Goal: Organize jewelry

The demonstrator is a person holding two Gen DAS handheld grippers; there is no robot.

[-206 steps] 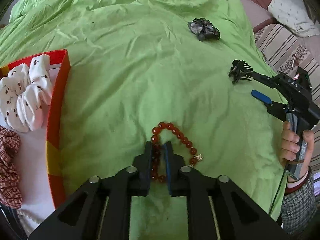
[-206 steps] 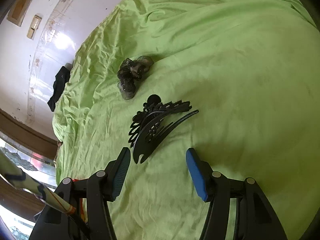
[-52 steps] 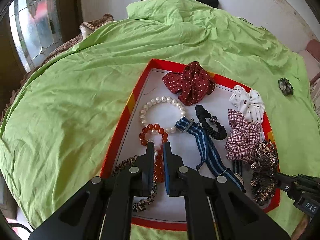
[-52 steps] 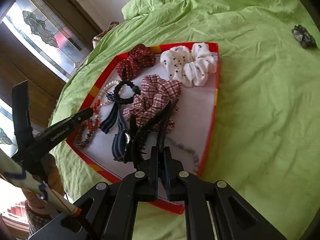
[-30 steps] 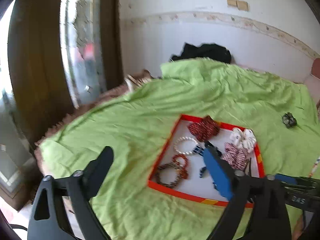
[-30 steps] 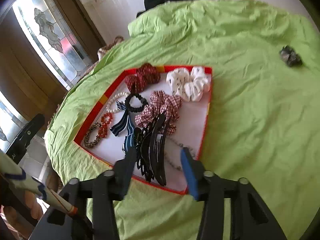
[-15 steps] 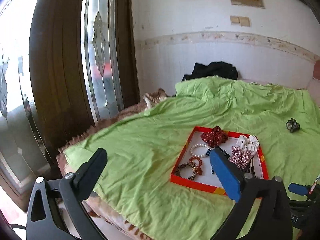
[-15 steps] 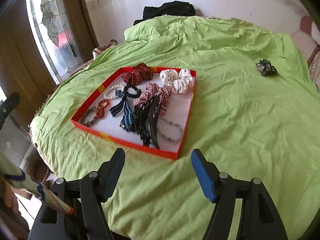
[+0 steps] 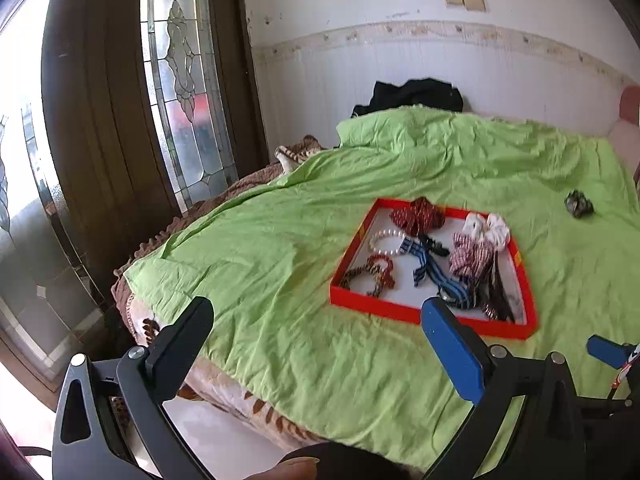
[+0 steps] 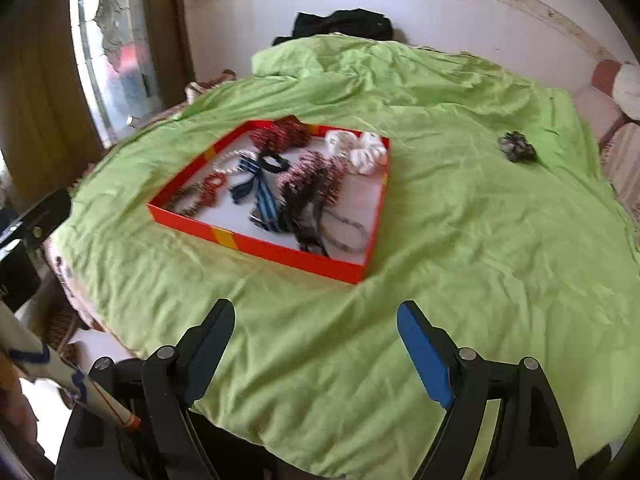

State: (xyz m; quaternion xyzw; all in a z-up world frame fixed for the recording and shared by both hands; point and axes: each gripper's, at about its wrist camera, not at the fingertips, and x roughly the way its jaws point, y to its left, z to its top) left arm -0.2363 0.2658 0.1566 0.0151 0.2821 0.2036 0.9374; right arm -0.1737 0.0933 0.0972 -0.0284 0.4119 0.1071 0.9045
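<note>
Red tray (image 10: 256, 246) lying on the green bedspread (image 10: 460, 240) toward the bed's window-side edge, holding the gathered pieces: pearl bracelet (image 9: 383, 239), red bead bracelet (image 9: 382, 268), striped band (image 10: 262, 196), polka-dot scrunchie (image 10: 280, 134), white scrunchie (image 10: 358, 148), plaid scrunchie (image 10: 316, 176) and black hair claw (image 10: 308, 216). One piece lies outside: a dark scrunchie (image 10: 517, 147), well apart from the tray toward the bed's pillow-side edge. Judged from its look, this scrunchie is light, soft and compressible, unlikely to slip or break; a pinch across its bunched fabric rim should serve, with the pads brought low enough to catch cloth but not the bedspread beneath. Left gripper (image 9: 316, 340): jaws spread fully wide, nothing between them, held back from the bed's near edge and pitched gently downward over the near corner. Right gripper (image 10: 316, 344): jaws just been opening, now wide and empty, hovering over the bedspread short of the tray's near wall and tilted more steeply down. Both stand clear of the tray. The remaining scrunchie lies nearer the right gripper's side, so that hand seems the likelier to fetch it.
</note>
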